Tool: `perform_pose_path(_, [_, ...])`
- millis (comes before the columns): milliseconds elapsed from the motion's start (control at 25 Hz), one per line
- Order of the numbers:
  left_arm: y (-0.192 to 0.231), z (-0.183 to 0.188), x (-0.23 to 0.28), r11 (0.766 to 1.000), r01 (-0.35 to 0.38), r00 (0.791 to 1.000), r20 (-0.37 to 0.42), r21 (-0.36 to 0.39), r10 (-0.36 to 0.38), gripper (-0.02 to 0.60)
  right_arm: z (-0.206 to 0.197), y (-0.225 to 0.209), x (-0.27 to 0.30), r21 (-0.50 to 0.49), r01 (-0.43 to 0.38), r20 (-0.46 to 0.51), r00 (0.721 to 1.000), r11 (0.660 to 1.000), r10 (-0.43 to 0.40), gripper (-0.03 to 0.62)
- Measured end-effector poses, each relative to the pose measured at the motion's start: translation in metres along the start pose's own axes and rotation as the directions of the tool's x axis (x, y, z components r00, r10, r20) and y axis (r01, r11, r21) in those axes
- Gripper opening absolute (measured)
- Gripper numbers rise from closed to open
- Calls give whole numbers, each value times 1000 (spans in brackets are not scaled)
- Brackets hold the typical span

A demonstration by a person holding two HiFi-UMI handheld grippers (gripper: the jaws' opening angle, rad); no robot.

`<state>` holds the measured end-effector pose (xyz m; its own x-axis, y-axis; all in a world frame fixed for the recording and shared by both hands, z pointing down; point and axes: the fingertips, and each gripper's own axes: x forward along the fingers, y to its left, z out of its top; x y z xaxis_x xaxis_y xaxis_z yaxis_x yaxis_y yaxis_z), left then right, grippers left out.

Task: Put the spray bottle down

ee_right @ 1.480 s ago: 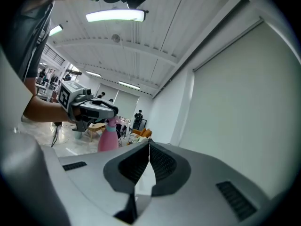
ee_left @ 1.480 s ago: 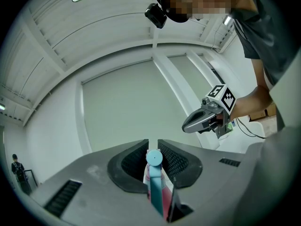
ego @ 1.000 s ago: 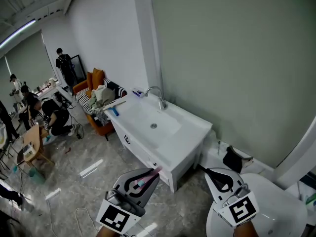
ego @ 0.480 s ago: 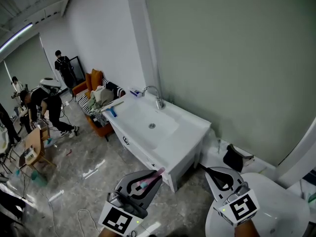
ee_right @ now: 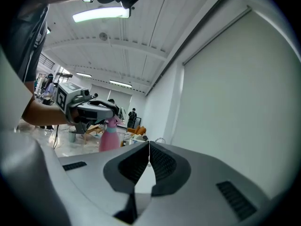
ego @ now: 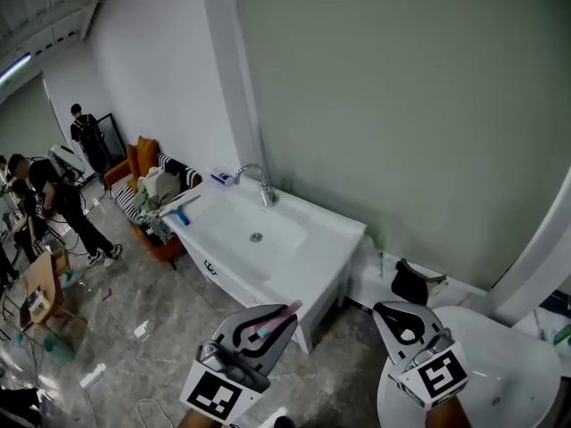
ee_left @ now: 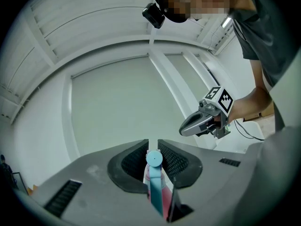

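Observation:
My left gripper [ego: 282, 314] is at the bottom of the head view, shut on a pink spray bottle [ego: 267, 326]. In the left gripper view the bottle's blue nozzle [ee_left: 154, 159] sticks up between the pads, with the pink body [ee_left: 161, 197] below it. The right gripper view shows the pink bottle [ee_right: 110, 135] hanging below the left gripper [ee_right: 101, 108]. My right gripper [ego: 380, 308] is at the bottom right, shut with nothing in it; its pads meet [ee_right: 149, 144]. Both grippers are held in the air in front of a white sink cabinet [ego: 308, 261].
The sink cabinet has a chrome faucet [ego: 260, 182] and stands against a pale green wall. A black bag [ego: 409, 283] lies on the floor to its right, and a white round surface [ego: 508, 373] is at the bottom right. An orange sofa [ego: 143, 172] and several people [ego: 53, 199] are far left.
The sink cabinet and the people have slid left in the head view. Both grippers keep their place at the bottom and stay shut, the left still holding the bottle.

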<state>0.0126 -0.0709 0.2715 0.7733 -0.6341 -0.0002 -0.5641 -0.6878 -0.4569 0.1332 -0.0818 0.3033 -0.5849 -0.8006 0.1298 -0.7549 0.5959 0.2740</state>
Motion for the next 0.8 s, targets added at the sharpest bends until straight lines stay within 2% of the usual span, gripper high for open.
perform_pose_path(400, [37,-24,-1,997,74,997,31,-10,-74,58,2,9,35,20,71,-39,997,997,-70,9])
perform_pose_path(600, [54,-34,-5,995,95,995,45,-2,-95,58,5,16,52,16,94,-52,994,995,-93,9])
perform_pose_path(800, [72,-44,-11,995,96,994,62,-27,-94,58,11,22,70,11,113,-66,992,994,-112,9])
